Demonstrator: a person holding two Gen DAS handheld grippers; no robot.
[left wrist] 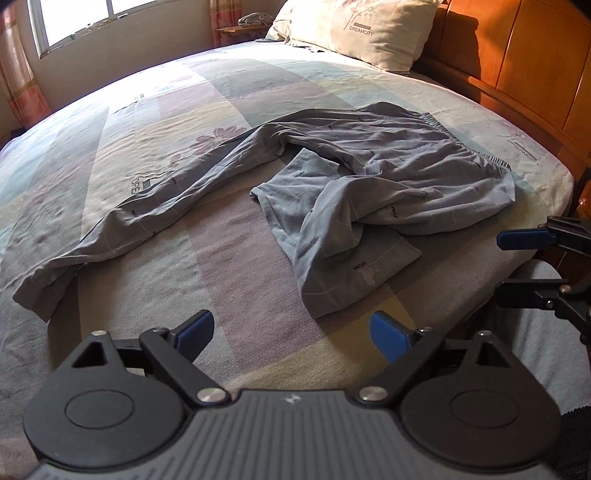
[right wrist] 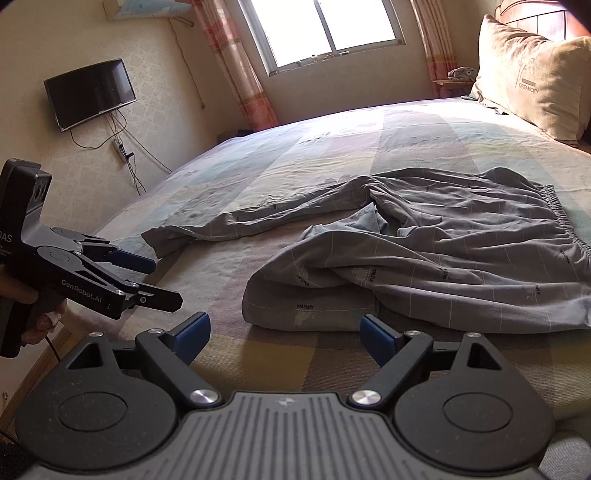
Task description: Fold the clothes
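Observation:
A pair of grey pyjama trousers (left wrist: pixel 388 177) lies crumpled on the bed, waistband toward the headboard, one leg stretched far left, the other folded over itself near the front. They also show in the right wrist view (right wrist: pixel 443 251). My left gripper (left wrist: pixel 291 332) is open and empty, hovering above the bed's near edge in front of the folded leg; it also shows at the left in the right wrist view (right wrist: pixel 162 280). My right gripper (right wrist: pixel 284 334) is open and empty, just short of the folded leg's hem; it shows at the right edge in the left wrist view (left wrist: pixel 517 266).
The bed (left wrist: pixel 221 266) has a pastel patchwork sheet. A pillow (left wrist: pixel 354 29) leans on the wooden headboard (left wrist: pixel 524 66). A window (right wrist: pixel 325 29), curtains and a wall-mounted TV (right wrist: pixel 90 92) lie beyond the bed.

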